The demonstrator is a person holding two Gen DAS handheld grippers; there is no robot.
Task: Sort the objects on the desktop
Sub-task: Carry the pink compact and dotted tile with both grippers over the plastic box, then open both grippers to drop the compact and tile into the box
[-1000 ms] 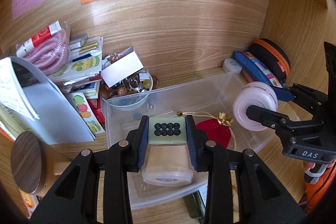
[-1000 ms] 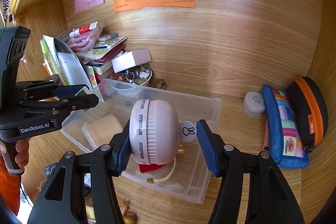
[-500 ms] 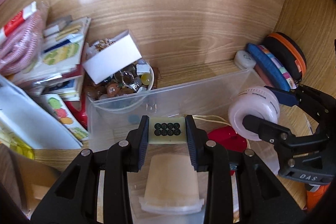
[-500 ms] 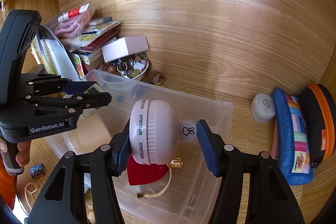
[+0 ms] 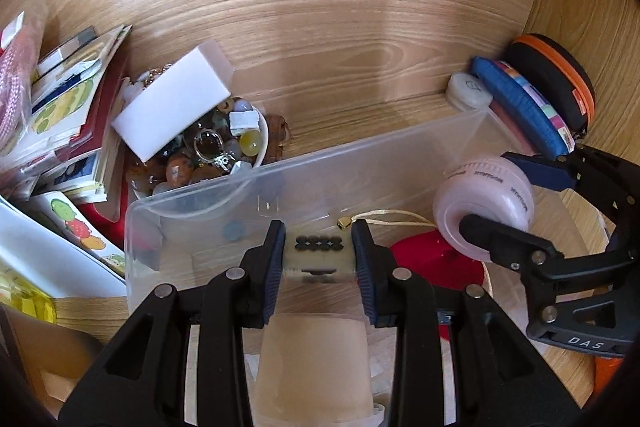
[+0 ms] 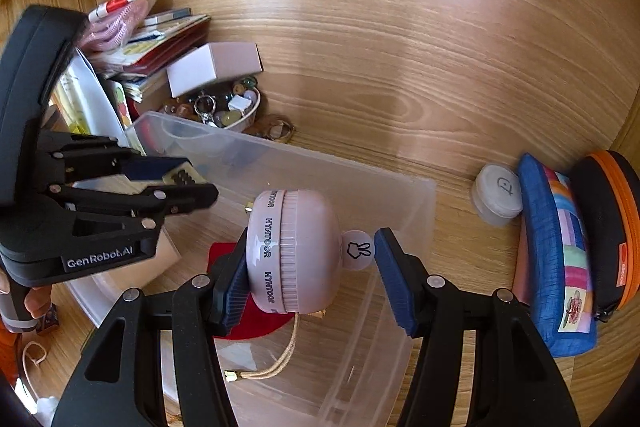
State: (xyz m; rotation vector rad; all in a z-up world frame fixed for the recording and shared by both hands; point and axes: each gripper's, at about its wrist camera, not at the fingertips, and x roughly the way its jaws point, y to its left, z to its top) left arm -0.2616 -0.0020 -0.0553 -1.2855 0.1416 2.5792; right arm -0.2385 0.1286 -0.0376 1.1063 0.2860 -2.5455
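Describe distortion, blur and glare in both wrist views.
Left wrist: fisheye bends the wooden wall; dark corners; the card in the left gripper looks slightly smeared. Right wrist: same curvature; soft sheen on the clear bin; the pink device is sharp.

A: What colours are in the bin (image 6: 404, 203)?
B: The bin's clear; inside lies a red pouch (image 6: 256, 323) with gold cord (image 6: 280, 359).
A: And the fan (image 6: 296, 255)?
B: Pale pink, dark lettering. The case (image 6: 560, 259) is blue with rainbow stripes, on a wood-grain worktop (image 6: 400, 75).
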